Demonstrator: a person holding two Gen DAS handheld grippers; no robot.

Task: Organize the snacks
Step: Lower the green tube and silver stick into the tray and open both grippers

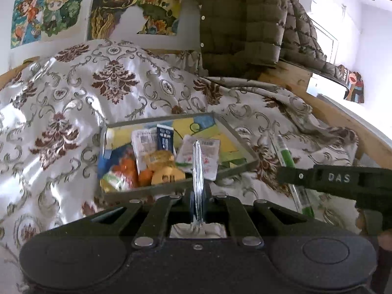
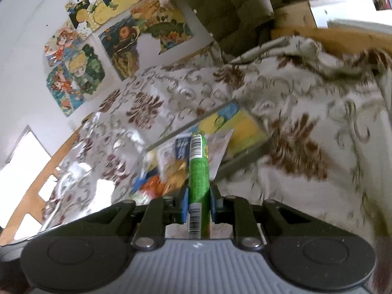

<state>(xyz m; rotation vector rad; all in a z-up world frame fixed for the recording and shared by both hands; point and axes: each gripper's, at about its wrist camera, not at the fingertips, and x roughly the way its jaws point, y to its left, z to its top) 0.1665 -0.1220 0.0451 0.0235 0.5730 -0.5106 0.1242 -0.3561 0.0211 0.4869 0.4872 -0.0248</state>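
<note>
Tray (image 1: 235, 134): a shallow grey-rimmed tray is lying on the bedspread (image 1: 73, 103), its floor showing a yellow and blue picture; its far right part is lying bare.
Tray contents: snacks are crowding the near left part. A dark blue carton (image 1: 165, 138) is standing at the back, a white packet with a printed label (image 1: 143, 144) is leaning to its left, another white packet with red print (image 1: 208, 154) is lying to its right, and yellow snack bags (image 1: 164, 166) and an orange packet (image 1: 126, 169) are piling up at the front.
Left gripper (image 1: 198, 191): it is clenching a thin silvery wrapper (image 1: 197, 161), seen edge-on and standing up between the closed pads, just in front of the tray's near rim.
Right gripper (image 2: 199, 202): its blue pads (image 2: 184, 203) are pressing on a green snack stick (image 2: 199, 169) with a barcode at each end; the stick is pointing forward over the tray's snacks.
Same stick from the left camera: the green stick (image 1: 287, 158) is hanging to the right of the tray, above the bedspread, with the black right tool (image 1: 338, 178) reaching in from the right edge.
Surroundings: cartoon posters (image 1: 49, 9) are hanging on the wall, and a quilted olive jacket (image 1: 240, 22) is hanging above the bed's wooden frame (image 1: 343, 120).
Sharpness: the right camera's view is blurring, so the labels there are not readable.
</note>
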